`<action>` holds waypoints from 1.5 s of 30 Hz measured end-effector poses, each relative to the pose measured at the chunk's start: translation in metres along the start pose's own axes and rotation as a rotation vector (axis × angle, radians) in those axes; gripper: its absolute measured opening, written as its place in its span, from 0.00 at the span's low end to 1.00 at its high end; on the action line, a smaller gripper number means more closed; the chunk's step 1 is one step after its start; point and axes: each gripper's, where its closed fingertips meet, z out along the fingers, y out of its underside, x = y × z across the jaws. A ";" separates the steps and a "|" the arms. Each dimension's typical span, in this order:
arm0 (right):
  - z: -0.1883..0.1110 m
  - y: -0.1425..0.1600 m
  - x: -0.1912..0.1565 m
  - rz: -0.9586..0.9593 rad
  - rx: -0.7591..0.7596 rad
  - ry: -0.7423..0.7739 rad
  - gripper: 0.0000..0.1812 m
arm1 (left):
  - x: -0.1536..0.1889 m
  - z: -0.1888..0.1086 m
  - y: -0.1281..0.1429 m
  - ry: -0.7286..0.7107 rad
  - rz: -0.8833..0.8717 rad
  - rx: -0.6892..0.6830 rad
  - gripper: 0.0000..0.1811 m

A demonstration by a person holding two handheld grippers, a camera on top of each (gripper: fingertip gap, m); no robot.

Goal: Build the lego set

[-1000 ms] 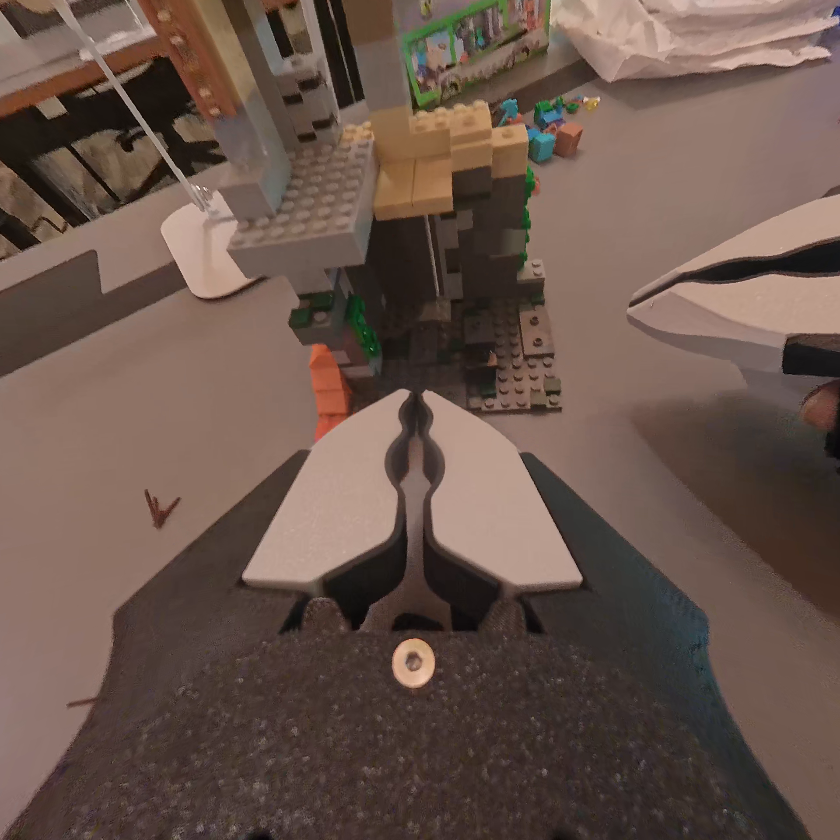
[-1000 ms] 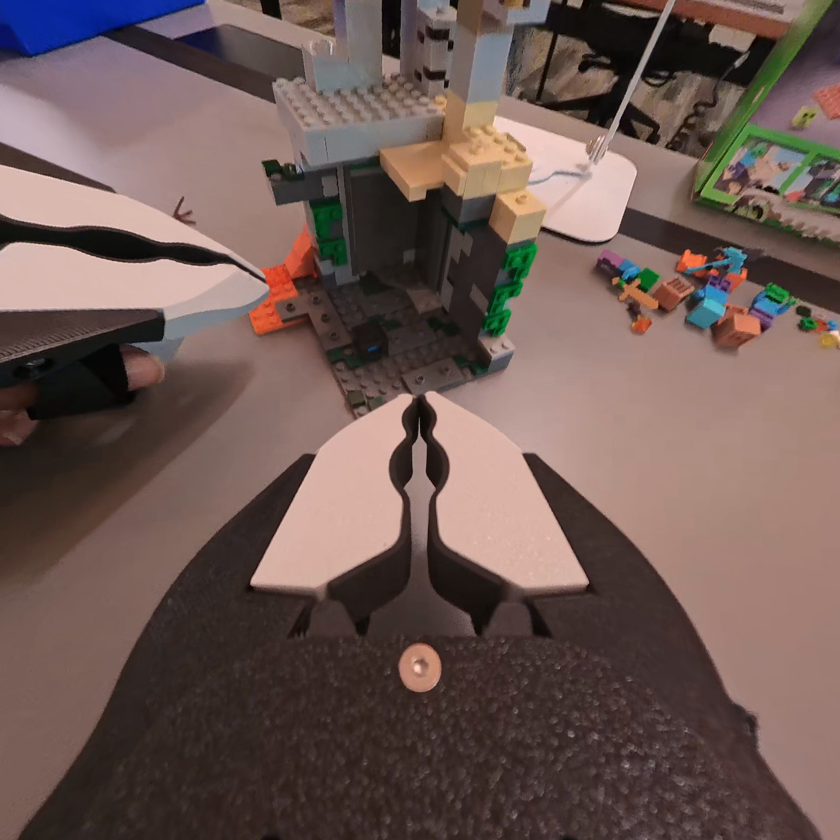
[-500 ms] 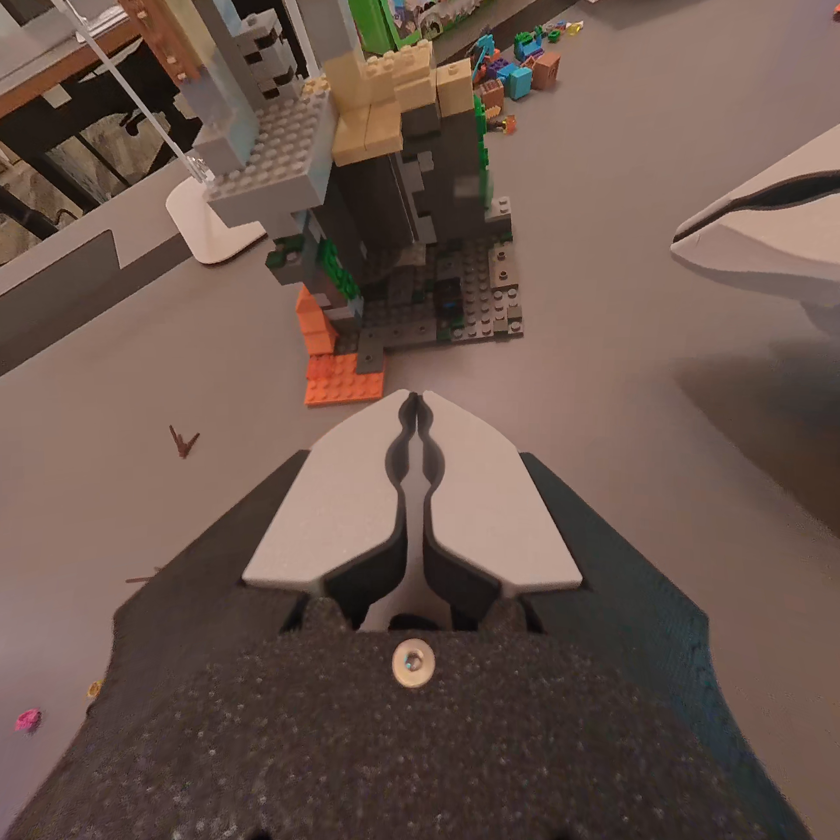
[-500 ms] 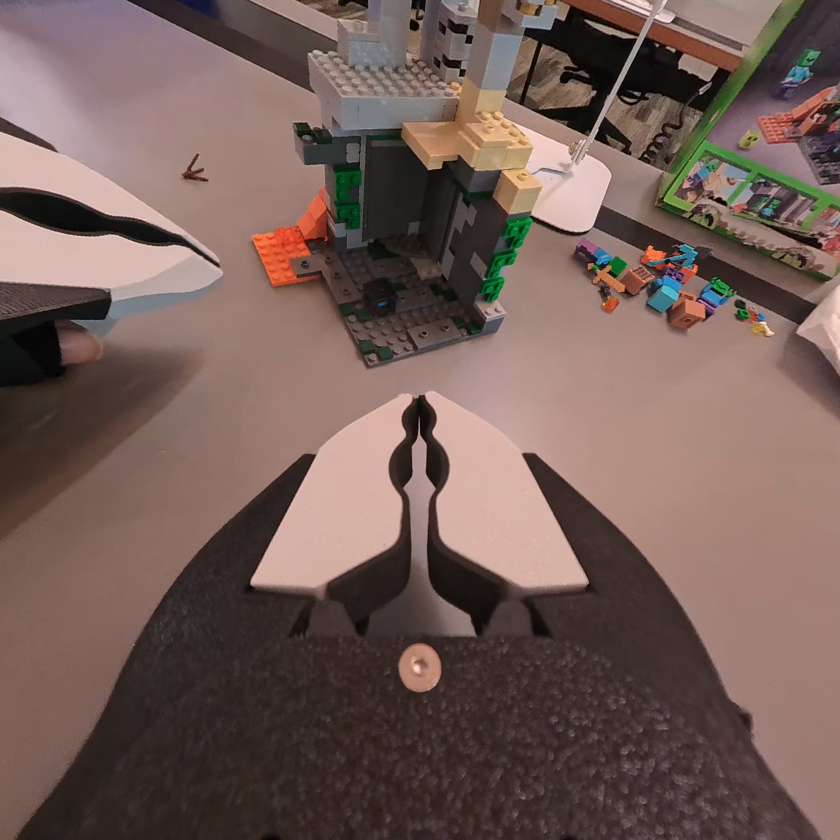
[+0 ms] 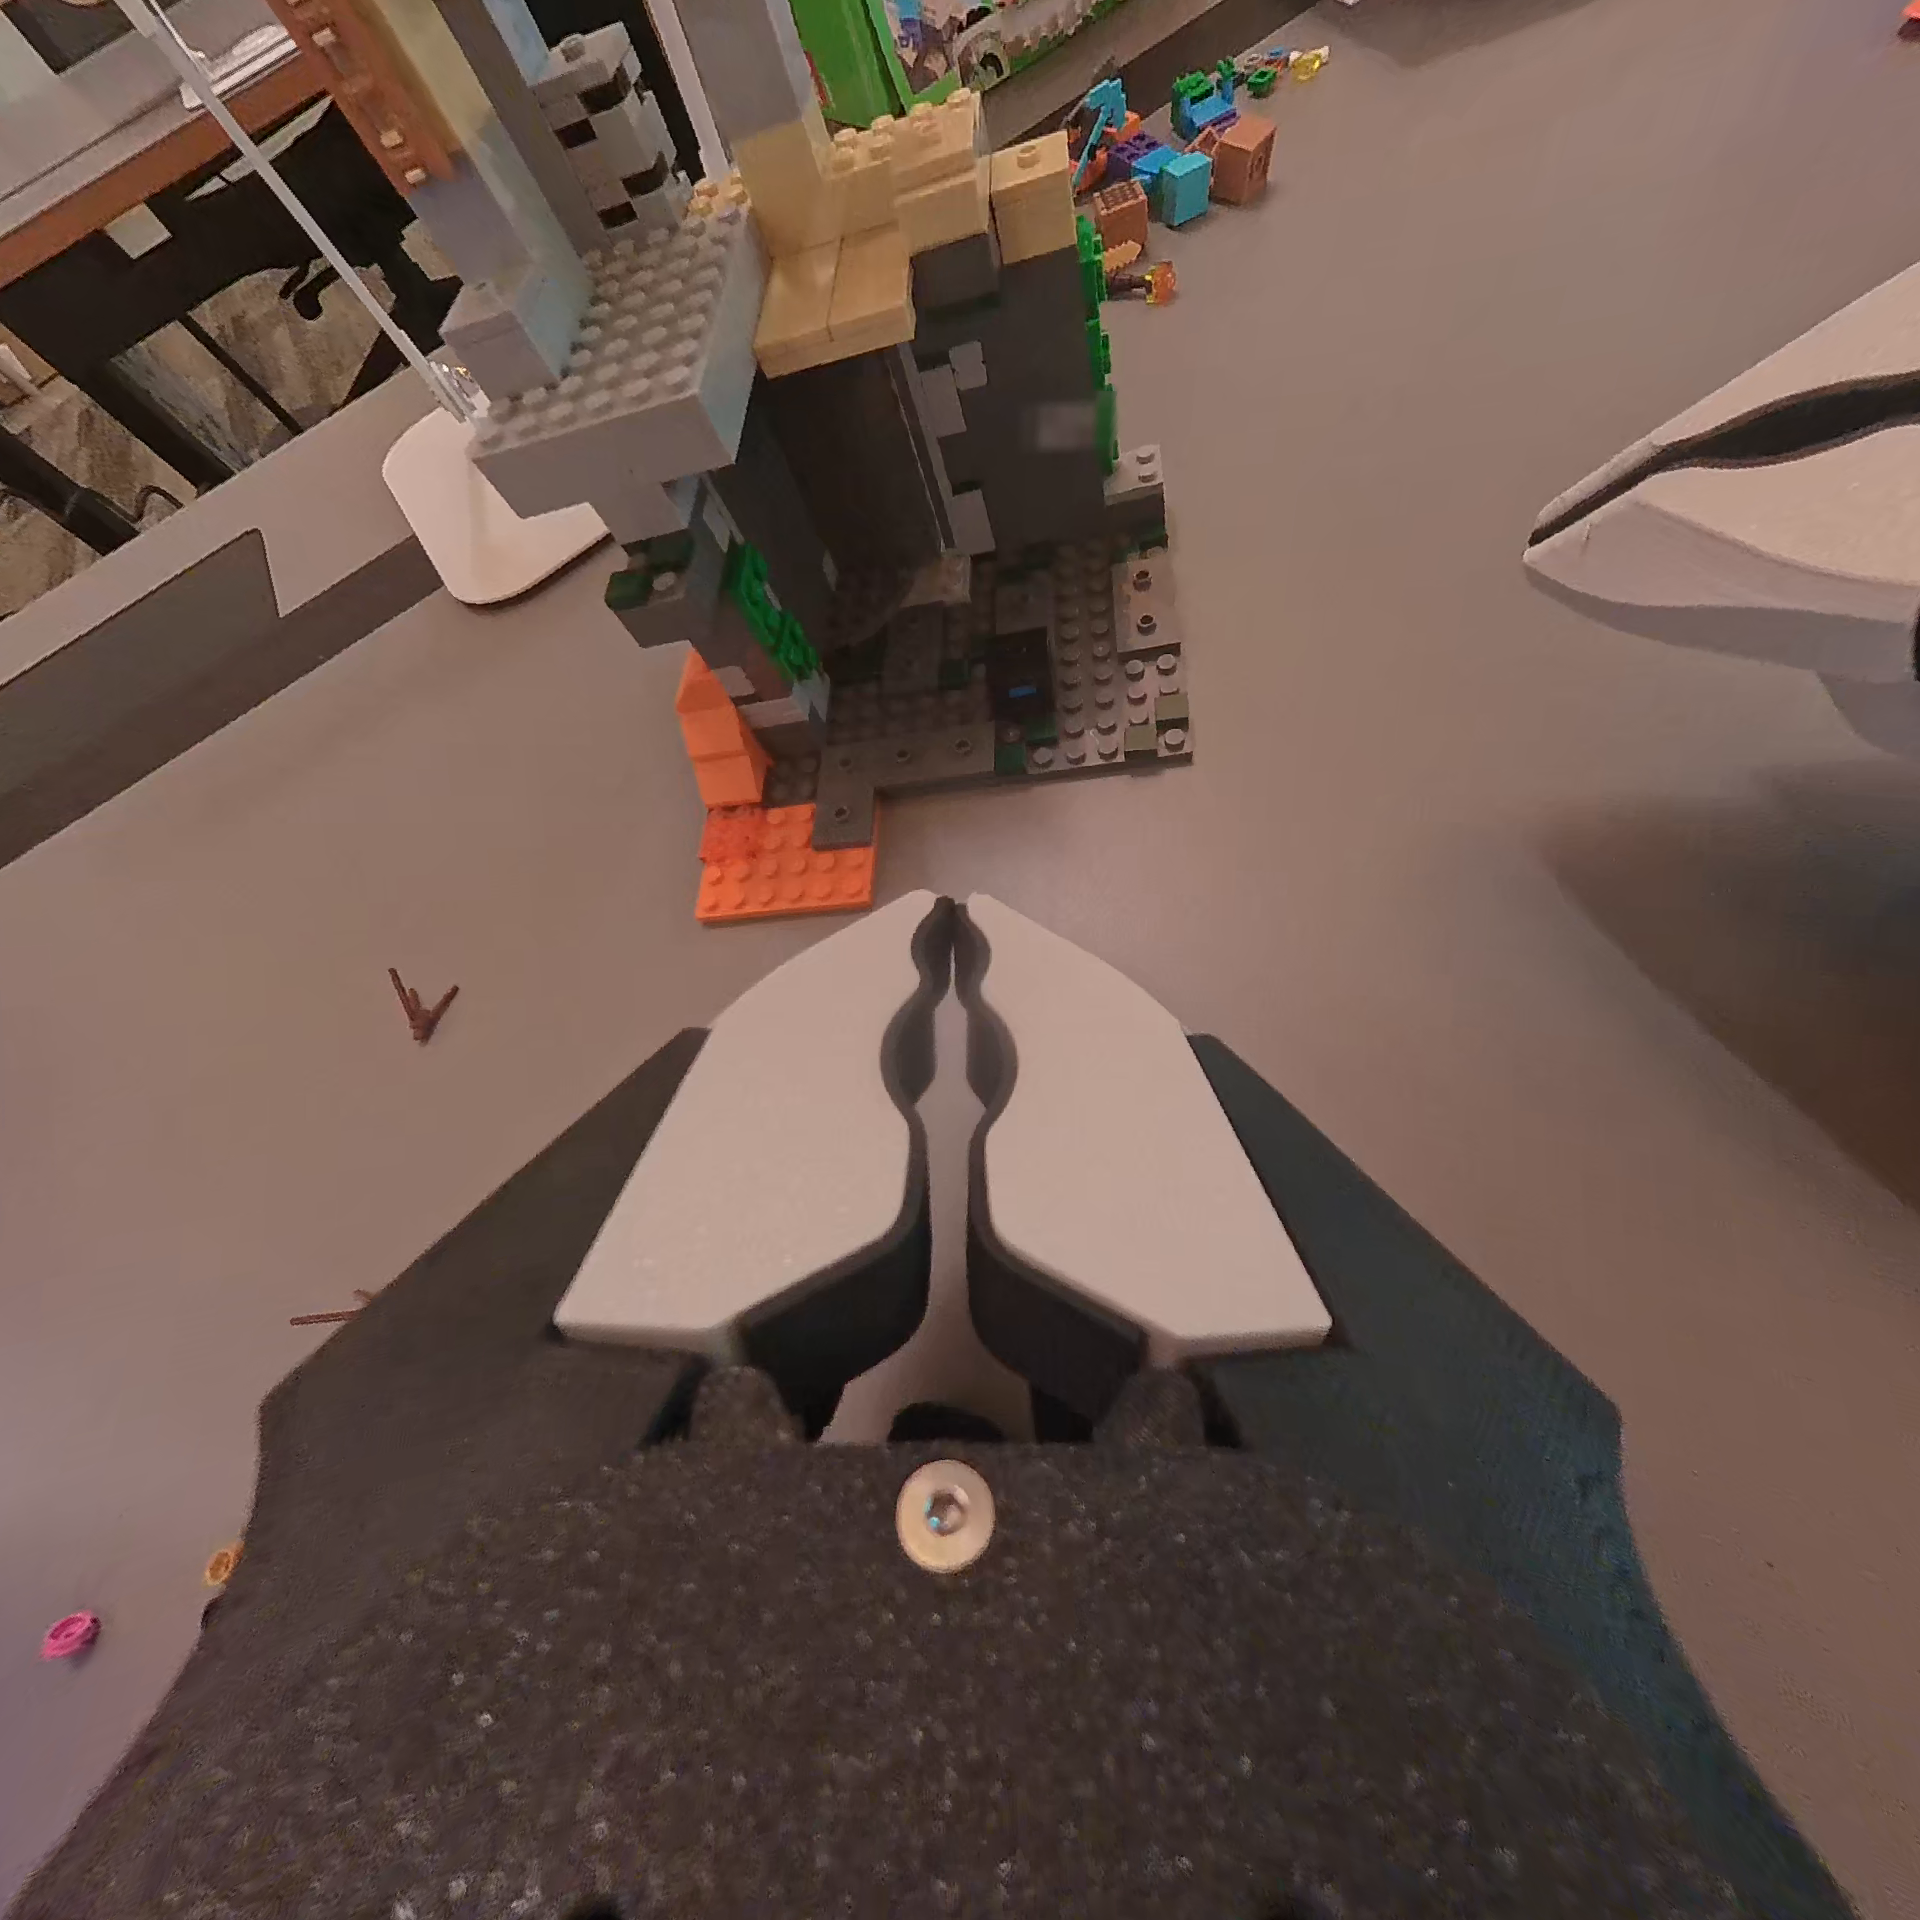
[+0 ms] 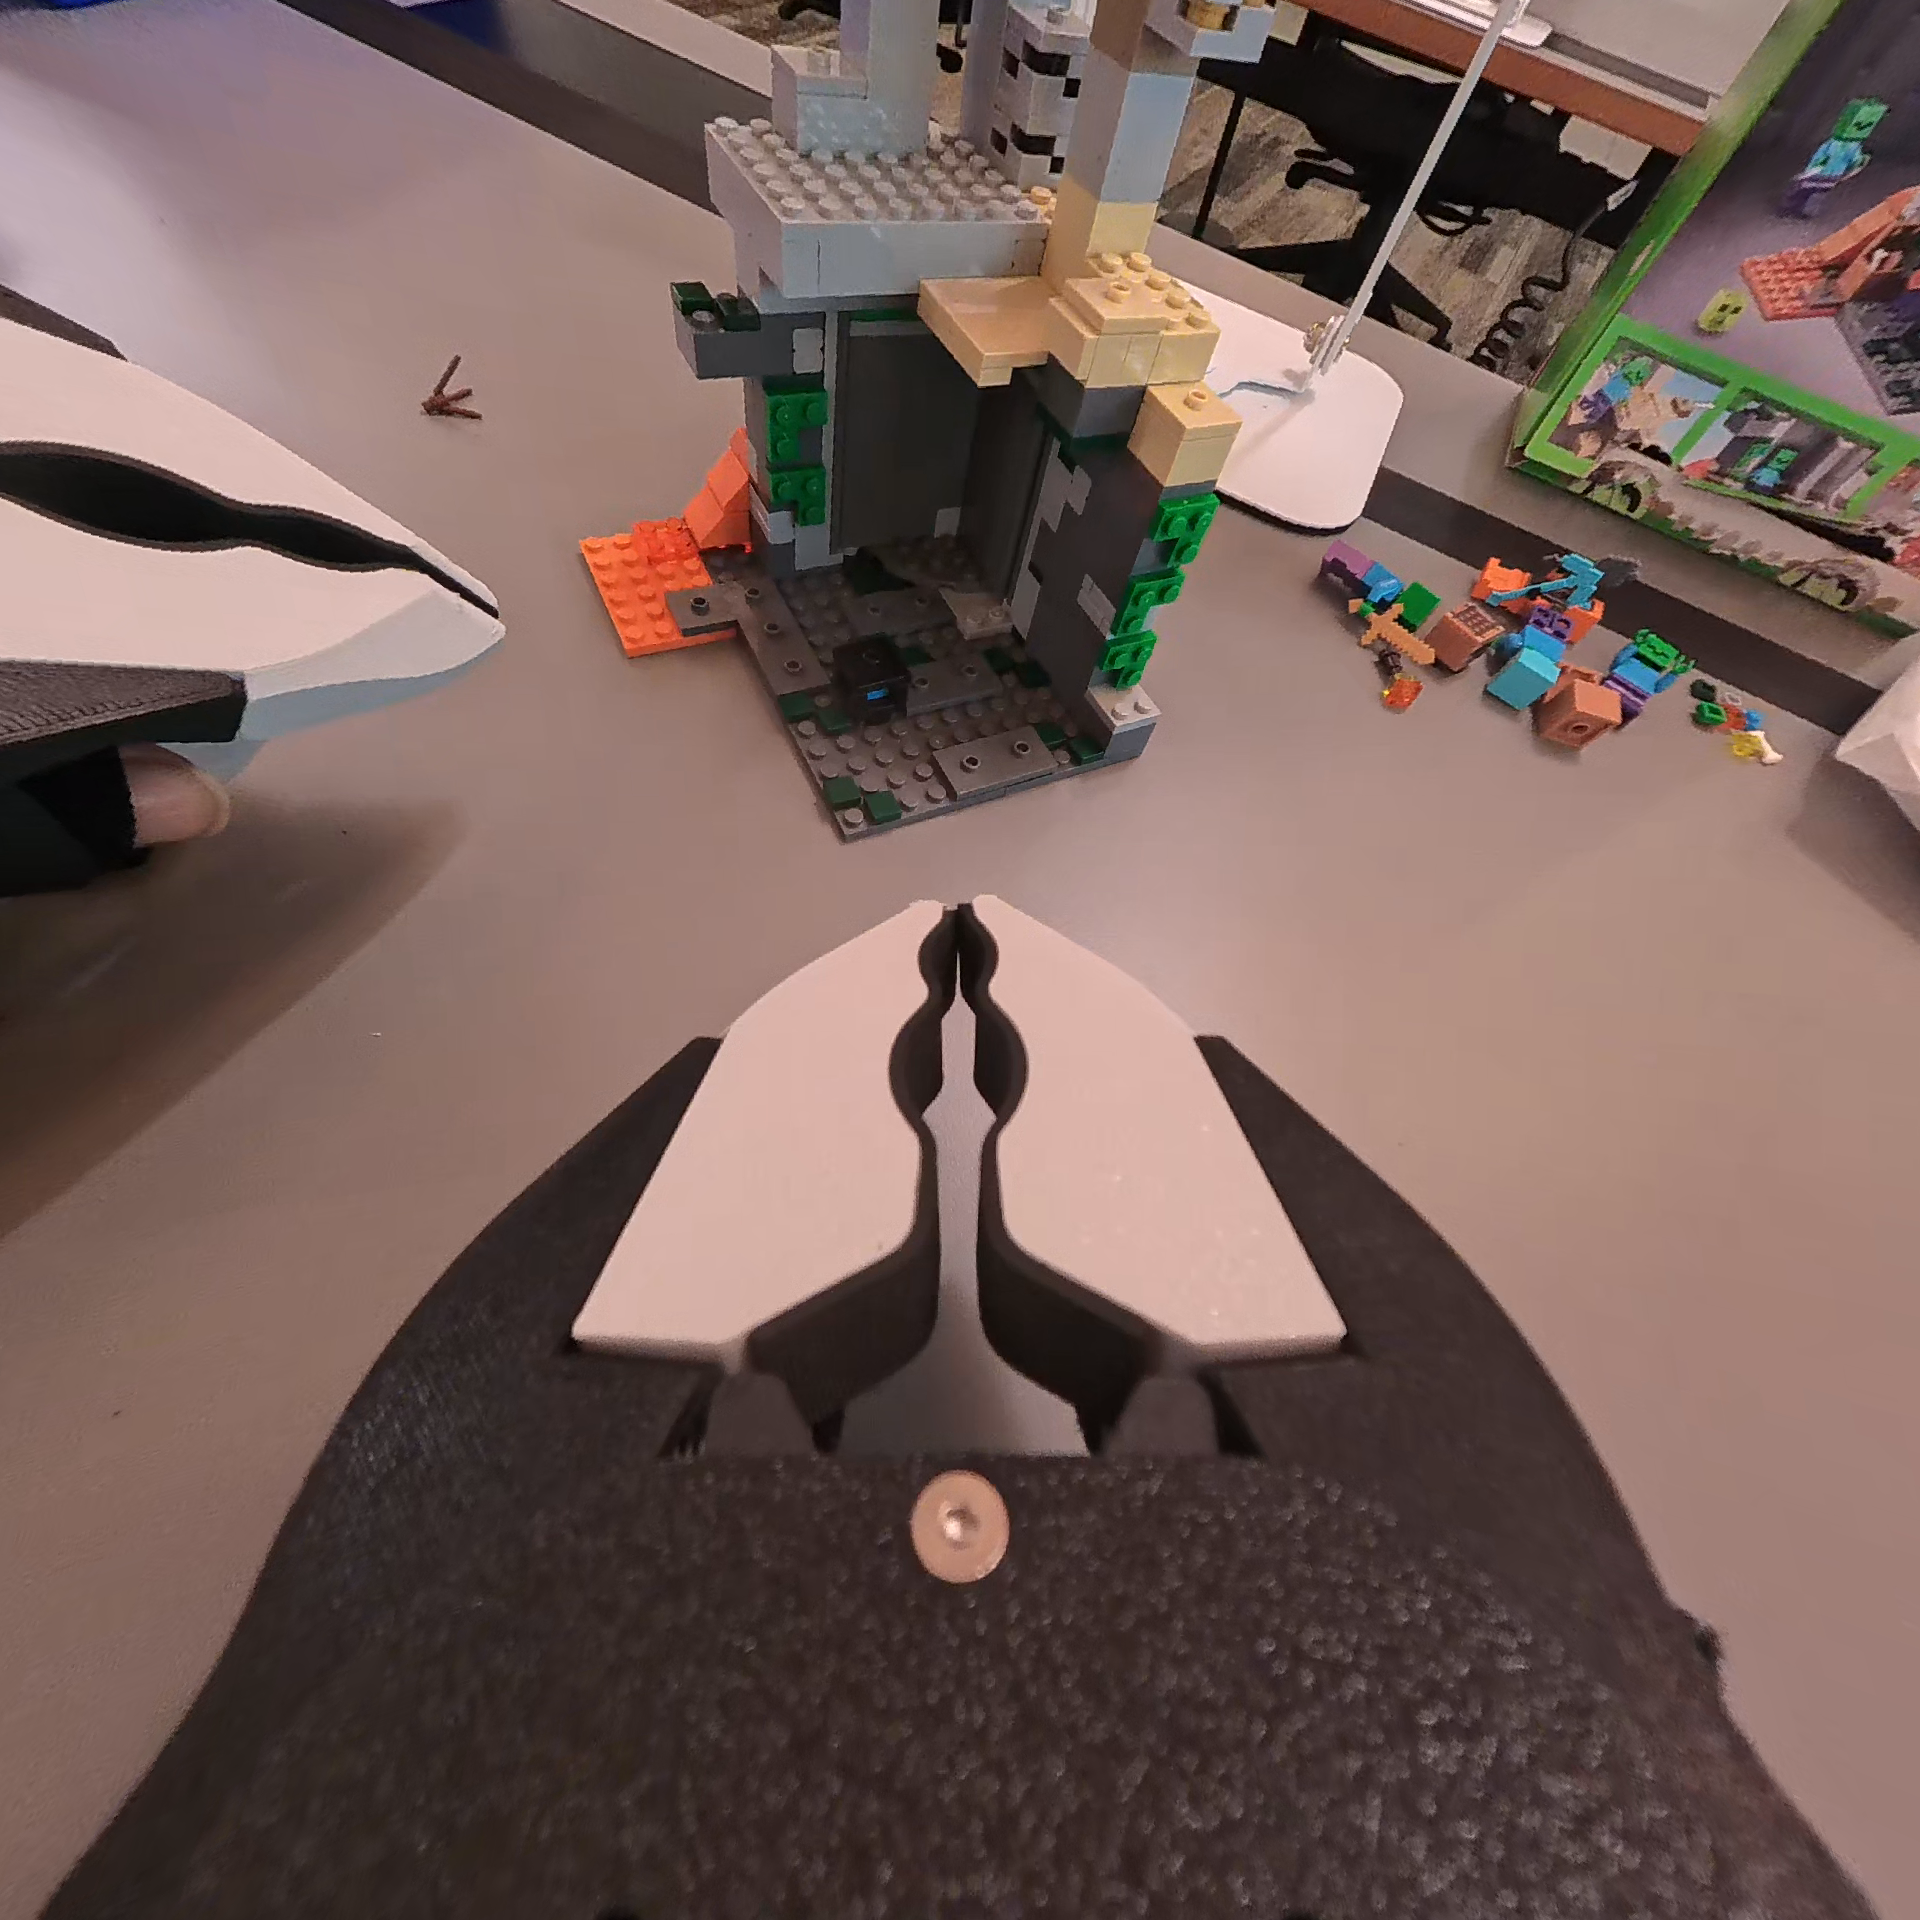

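Where it rises highest, the lego build (image 6: 935, 436) is cropped.

The left tool (image 5: 954, 914) has its two fingers pressed together at the tips, holding nothing. The right tool (image 6: 961, 914) is likewise closed and empty. A gloved hand (image 6: 99, 810) grips the left tool from beneath.

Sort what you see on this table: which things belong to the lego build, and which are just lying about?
Job: lego model; loose lego pieces; set box; left gripper and right gripper, both shut and empty.

Lying about: white stand base; crumpled white paper.
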 end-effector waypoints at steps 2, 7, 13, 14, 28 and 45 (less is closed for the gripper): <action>0.000 0.000 0.000 -0.002 0.001 0.001 0.00 | 0.000 0.000 0.000 -0.001 0.002 0.001 0.00; 0.000 -0.008 0.005 -0.005 0.025 0.018 0.00 | -0.002 0.001 -0.008 -0.007 0.000 0.026 0.00; -0.001 -0.046 0.051 0.009 0.109 0.118 0.00 | -0.010 0.008 -0.050 -0.020 0.005 0.109 0.00; -0.001 -0.053 0.061 0.015 0.122 0.136 0.00 | -0.011 0.009 -0.060 -0.025 0.010 0.128 0.00; 0.012 -0.169 0.169 0.035 0.293 0.305 0.00 | -0.034 0.014 -0.166 -0.049 -0.001 0.331 0.00; 0.061 -0.210 0.184 0.027 0.315 0.272 0.00 | -0.082 0.032 -0.192 -0.107 -0.036 0.383 0.00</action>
